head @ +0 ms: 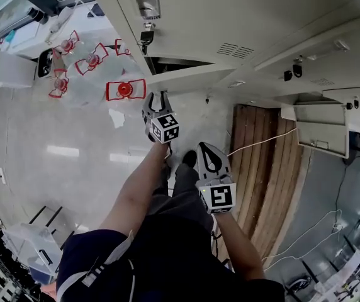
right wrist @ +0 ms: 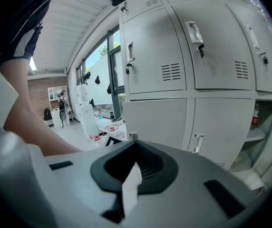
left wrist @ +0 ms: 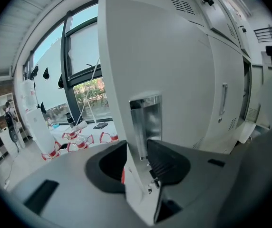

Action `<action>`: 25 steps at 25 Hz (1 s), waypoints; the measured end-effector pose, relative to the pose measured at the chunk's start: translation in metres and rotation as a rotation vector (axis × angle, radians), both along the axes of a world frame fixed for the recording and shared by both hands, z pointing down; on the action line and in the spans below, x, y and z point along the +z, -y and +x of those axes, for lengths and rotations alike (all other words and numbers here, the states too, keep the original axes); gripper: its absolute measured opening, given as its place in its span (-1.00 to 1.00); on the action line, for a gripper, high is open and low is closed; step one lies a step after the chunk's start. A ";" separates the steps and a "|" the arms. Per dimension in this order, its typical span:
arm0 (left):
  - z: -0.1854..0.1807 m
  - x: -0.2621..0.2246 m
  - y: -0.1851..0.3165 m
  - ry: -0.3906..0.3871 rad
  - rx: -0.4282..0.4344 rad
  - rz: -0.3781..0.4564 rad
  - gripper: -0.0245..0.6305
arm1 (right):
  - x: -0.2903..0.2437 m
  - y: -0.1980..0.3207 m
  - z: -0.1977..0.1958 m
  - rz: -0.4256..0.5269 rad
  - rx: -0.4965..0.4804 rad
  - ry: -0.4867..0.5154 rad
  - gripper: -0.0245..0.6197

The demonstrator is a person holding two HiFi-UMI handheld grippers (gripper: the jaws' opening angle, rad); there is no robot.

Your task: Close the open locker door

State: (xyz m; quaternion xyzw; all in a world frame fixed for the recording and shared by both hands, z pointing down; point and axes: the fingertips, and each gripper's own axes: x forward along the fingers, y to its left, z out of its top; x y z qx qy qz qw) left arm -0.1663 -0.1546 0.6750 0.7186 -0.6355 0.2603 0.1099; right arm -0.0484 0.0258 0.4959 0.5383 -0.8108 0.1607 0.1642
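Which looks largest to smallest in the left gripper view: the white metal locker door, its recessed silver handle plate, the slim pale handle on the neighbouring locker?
1. white metal locker door
2. recessed silver handle plate
3. slim pale handle on the neighbouring locker, though it stands farther off, so true size is unsure

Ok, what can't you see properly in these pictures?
- Inside the open locker: the head view shows only a dark gap from above; in the left gripper view the locker door blocks it.
- The bottle-like thing on the shelf: right gripper view, small and near the picture's edge.
- The person by the brick wall: right gripper view, too small.
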 end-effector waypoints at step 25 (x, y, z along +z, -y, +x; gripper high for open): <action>-0.004 0.002 0.007 -0.043 -0.226 0.010 -0.54 | 0.023 0.017 0.012 -0.009 -0.149 0.018 -0.93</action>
